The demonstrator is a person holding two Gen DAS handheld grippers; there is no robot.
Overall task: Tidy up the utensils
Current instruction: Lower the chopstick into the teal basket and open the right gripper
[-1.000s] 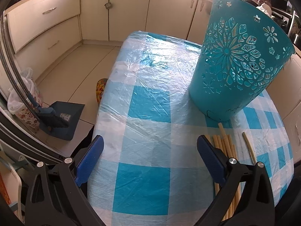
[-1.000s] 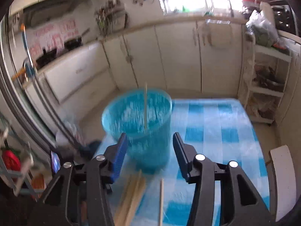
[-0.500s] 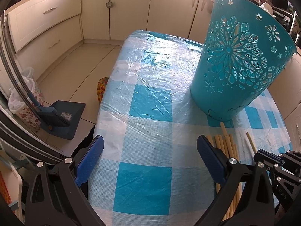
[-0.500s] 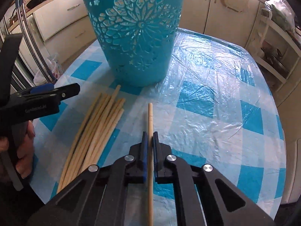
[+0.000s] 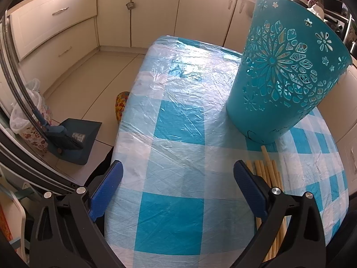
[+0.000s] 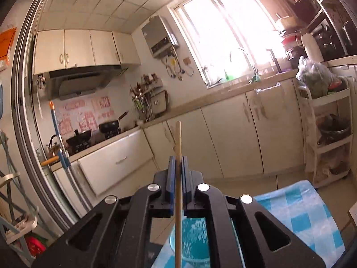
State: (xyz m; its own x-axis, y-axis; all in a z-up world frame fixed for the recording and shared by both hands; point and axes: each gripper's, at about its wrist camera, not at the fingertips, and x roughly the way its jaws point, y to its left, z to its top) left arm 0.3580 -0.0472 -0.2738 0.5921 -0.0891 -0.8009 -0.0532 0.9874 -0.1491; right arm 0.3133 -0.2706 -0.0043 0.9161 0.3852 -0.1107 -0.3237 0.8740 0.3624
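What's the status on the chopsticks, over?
Right gripper shut on one chopstick, raised over teal basket. Left gripper open, idle. Remaining chopsticks on table. Nothing blocking.

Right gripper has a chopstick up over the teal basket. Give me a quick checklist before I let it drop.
1. Grip: right gripper shut on the chopstick: ok.
2. Chopstick orientation, upright between the pads: ok.
3. Teal basket below the gripper, its opening visible under the chopstick's lower end: ok.
4. Basket upright on the table, seen from the left wrist view: ok.
5. Left gripper open, away from the basket: ok.
6. Lower tip inside the rim: cannot tell.
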